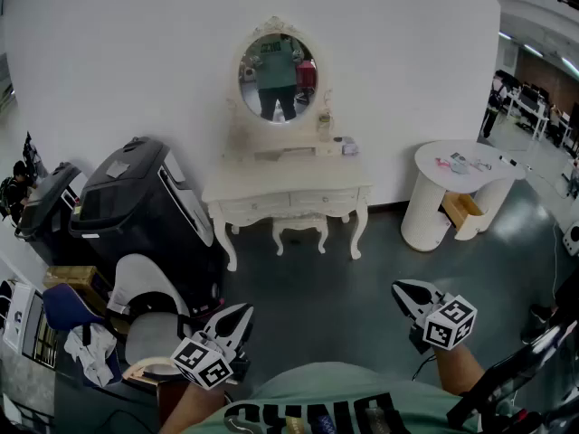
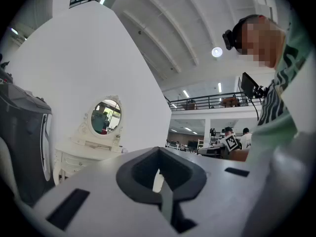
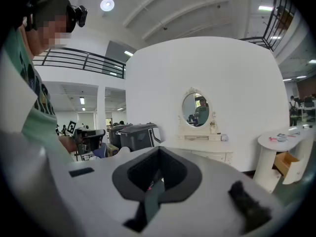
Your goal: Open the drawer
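Note:
A cream dressing table (image 1: pixel 288 186) stands against the white wall, far ahead of me, under an oval mirror (image 1: pixel 277 64). Two drawer fronts (image 1: pixel 256 209) (image 1: pixel 323 202) run below its top, both pushed in. It also shows small in the left gripper view (image 2: pixel 74 157) and in the right gripper view (image 3: pixel 210 155). My left gripper (image 1: pixel 242 313) sits low at the bottom left, jaws together, empty. My right gripper (image 1: pixel 399 288) is at the bottom right, jaws together as well, holding nothing. Both are well short of the table. From their own cameras, the left gripper (image 2: pixel 162 181) and the right gripper (image 3: pixel 155 181) each show a closed seam.
A small stool (image 1: pixel 300 229) is tucked under the dressing table. A large black case (image 1: pixel 145 204) and a grey-cushioned chair (image 1: pixel 145 319) crowd the left. A round white table (image 1: pixel 463 165) with an open wooden drawer (image 1: pixel 461 210) stands at the right. Dark floor (image 1: pixel 317 287) lies between.

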Available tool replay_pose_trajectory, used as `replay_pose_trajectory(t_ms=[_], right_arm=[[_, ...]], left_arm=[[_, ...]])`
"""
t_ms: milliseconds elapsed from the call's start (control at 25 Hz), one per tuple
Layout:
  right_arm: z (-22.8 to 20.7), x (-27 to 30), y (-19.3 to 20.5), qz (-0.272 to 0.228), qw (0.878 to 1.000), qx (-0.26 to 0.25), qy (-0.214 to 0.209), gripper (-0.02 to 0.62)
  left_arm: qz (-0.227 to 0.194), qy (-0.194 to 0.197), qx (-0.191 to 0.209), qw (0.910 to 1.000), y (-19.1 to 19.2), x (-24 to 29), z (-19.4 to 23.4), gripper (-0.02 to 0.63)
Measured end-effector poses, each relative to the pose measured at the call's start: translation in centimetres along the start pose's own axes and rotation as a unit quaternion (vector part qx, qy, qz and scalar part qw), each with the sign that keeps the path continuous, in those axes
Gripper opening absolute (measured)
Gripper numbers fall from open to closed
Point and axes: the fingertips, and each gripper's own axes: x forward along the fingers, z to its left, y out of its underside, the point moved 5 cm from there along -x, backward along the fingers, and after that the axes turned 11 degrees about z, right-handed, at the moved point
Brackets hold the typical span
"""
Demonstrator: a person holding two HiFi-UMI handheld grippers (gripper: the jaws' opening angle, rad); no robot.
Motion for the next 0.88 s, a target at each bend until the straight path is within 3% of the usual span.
replay_pose_trajectory(t_ms=[880], right_arm=[[-2.2,-0.8,0.1,-0.011,1.000,0.005,-0.008,0.009]], left_arm=[[0.007,0.017,0.004,0.9998,-0.3,3.7,-0.9,0.008]])
